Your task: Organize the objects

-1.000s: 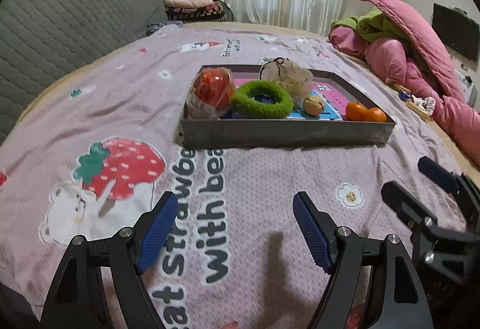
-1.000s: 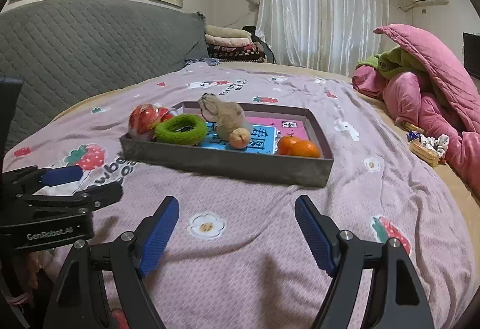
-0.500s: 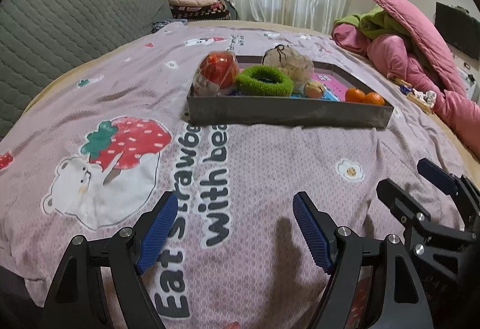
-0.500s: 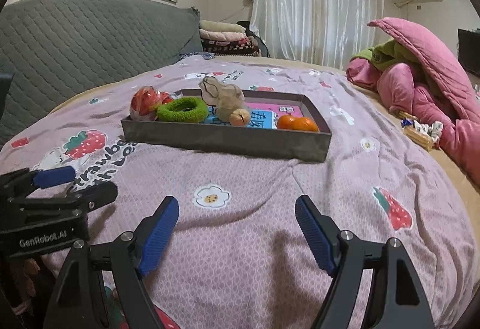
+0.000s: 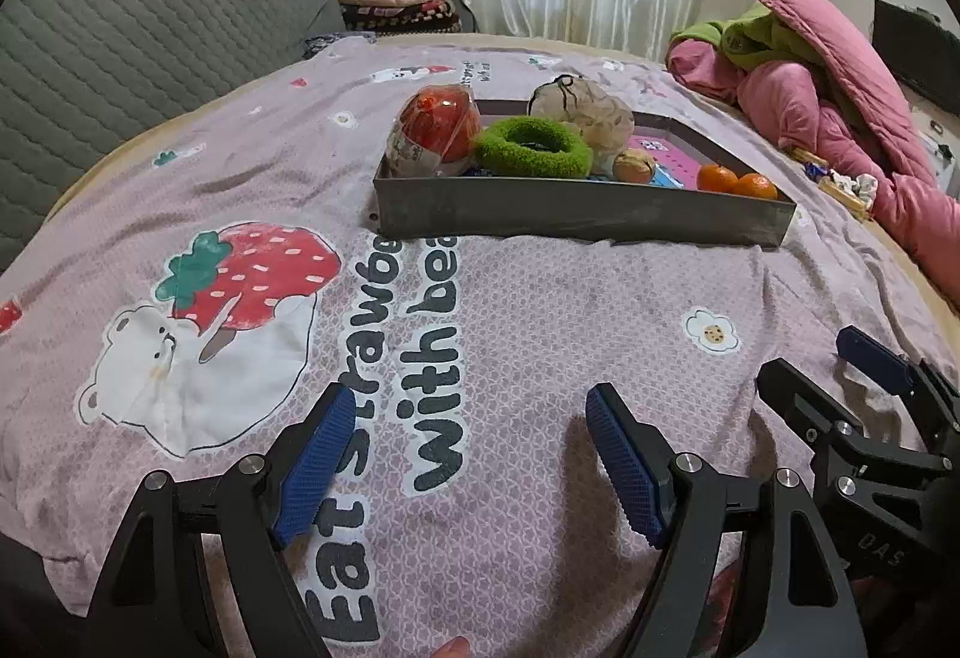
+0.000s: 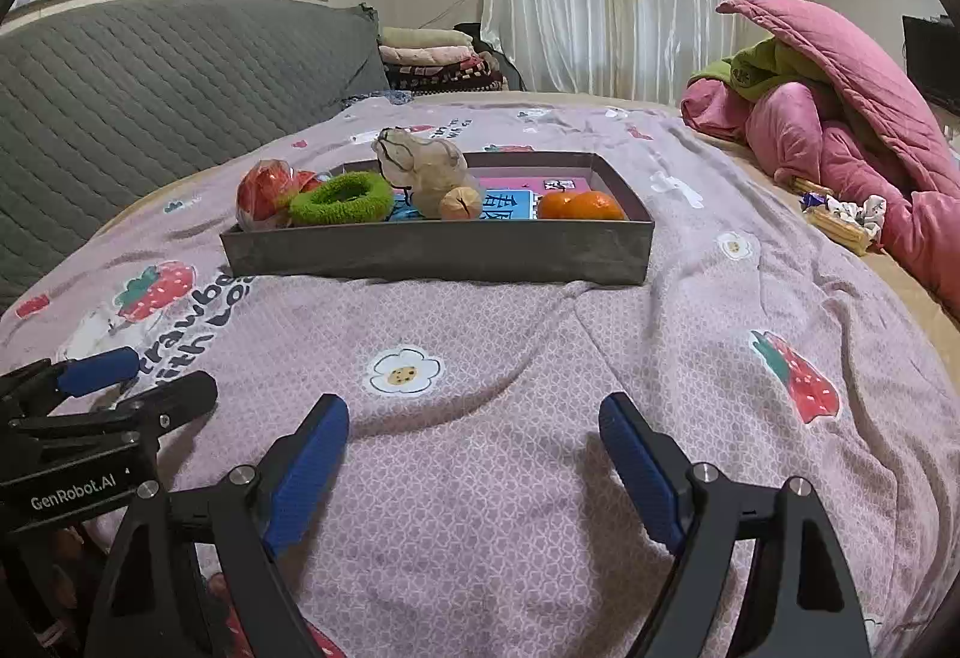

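Note:
A grey tray (image 5: 576,220) (image 6: 438,253) sits on the pink bedspread. It holds a red wrapped ball (image 5: 435,127) (image 6: 264,190), a green fuzzy ring (image 5: 531,148) (image 6: 342,199), a beige mesh bag (image 5: 585,109) (image 6: 423,163), a walnut (image 5: 633,166) (image 6: 459,202) and two oranges (image 5: 735,181) (image 6: 579,205). My left gripper (image 5: 468,412) hangs open over the printed lettering, well short of the tray. My right gripper (image 6: 474,418) is beside it with jaws opening and nothing between them. Each wrist view catches the other gripper at its edge.
A pink and green quilt pile (image 6: 840,106) lies at the right, with snack wrappers (image 6: 840,217) near it. A grey quilted headboard (image 5: 132,40) runs along the left. Folded blankets (image 6: 432,61) are stacked at the back by the white curtains.
Both grippers have drawn back and tipped a little, so the tray looks farther off and flatter. The right jaws stand slightly wider. Nothing in the tray has moved.

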Action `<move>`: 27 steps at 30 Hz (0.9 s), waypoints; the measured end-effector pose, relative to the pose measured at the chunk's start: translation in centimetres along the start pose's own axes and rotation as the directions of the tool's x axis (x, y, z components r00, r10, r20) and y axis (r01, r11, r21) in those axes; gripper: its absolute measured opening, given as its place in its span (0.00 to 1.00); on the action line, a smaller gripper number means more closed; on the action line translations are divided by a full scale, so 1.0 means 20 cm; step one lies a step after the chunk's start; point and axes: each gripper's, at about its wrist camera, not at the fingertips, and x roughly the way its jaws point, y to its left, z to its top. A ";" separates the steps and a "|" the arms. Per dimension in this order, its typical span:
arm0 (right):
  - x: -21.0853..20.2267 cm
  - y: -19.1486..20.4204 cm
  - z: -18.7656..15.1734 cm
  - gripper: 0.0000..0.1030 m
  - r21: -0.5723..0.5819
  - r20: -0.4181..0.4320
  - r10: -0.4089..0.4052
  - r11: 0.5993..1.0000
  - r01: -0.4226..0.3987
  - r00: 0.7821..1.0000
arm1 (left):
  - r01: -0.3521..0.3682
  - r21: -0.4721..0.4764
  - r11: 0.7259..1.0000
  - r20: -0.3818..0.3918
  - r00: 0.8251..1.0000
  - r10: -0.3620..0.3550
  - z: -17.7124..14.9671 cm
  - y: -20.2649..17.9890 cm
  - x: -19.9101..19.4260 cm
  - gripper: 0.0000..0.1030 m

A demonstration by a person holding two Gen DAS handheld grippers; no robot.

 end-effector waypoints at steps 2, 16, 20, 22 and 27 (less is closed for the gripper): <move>0.00 0.01 0.00 0.83 -0.005 0.003 -0.002 1.000 0.002 1.000 | -0.001 -0.001 1.000 -0.006 1.000 0.001 0.00 0.00 0.01 0.78; 0.01 0.05 0.00 0.83 -0.052 0.010 0.002 0.999 -0.002 1.000 | -0.001 -0.003 1.000 -0.008 1.000 0.001 0.00 0.00 0.03 0.78; 0.01 0.04 0.00 0.83 -0.047 0.007 0.003 0.999 -0.002 1.000 | -0.001 -0.004 1.000 -0.008 1.000 0.001 0.00 0.00 0.04 0.78; 0.01 0.04 0.00 0.83 -0.047 0.007 0.003 0.999 -0.003 1.000 | -0.001 -0.003 1.000 -0.009 1.000 0.001 0.00 0.00 0.03 0.78; 0.01 0.03 0.00 0.83 -0.042 0.016 0.003 0.999 -0.002 1.000 | -0.003 0.001 1.000 -0.006 1.000 0.003 0.00 -0.01 0.04 0.78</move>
